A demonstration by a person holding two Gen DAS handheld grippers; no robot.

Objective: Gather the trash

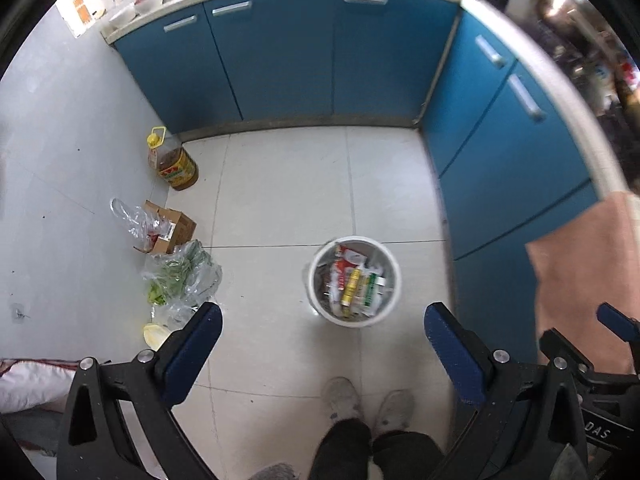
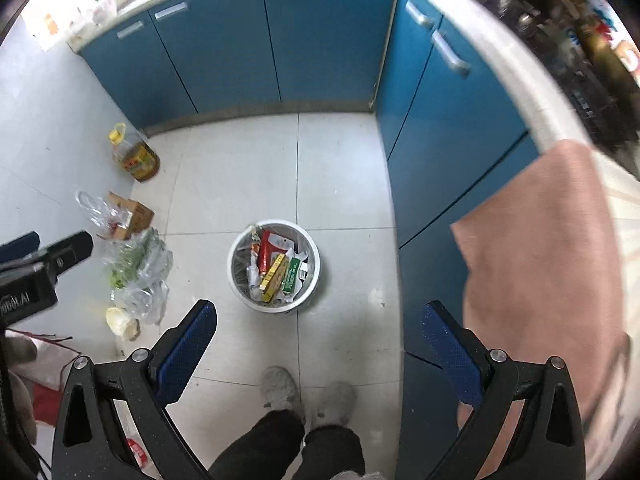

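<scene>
A white round trash bin (image 1: 390,292) (image 2: 236,276) stands on the tiled floor, filled with wrappers and small cartons in red, yellow and green (image 1: 354,280) (image 2: 276,266). My left gripper (image 1: 324,322) hangs high above the floor, open, nothing between its blue pads; the bin lies far below, between its fingers in the view. My right gripper (image 2: 320,320) is likewise open and empty, high above the bin. The right gripper's fingertip (image 1: 618,320) shows at the right edge of the left wrist view, and the left gripper's fingers (image 2: 60,252) at the left edge of the right wrist view.
Blue cabinets (image 1: 280,52) (image 2: 260,40) close off the far side and right. Along the left wall stand an oil bottle (image 1: 172,160) (image 2: 134,156), a cardboard box (image 1: 174,226) (image 2: 132,214) and plastic bags of greens (image 1: 180,276) (image 2: 136,264). A pink towel (image 2: 540,260) hangs at right. A person's shoes (image 1: 366,402) stand below.
</scene>
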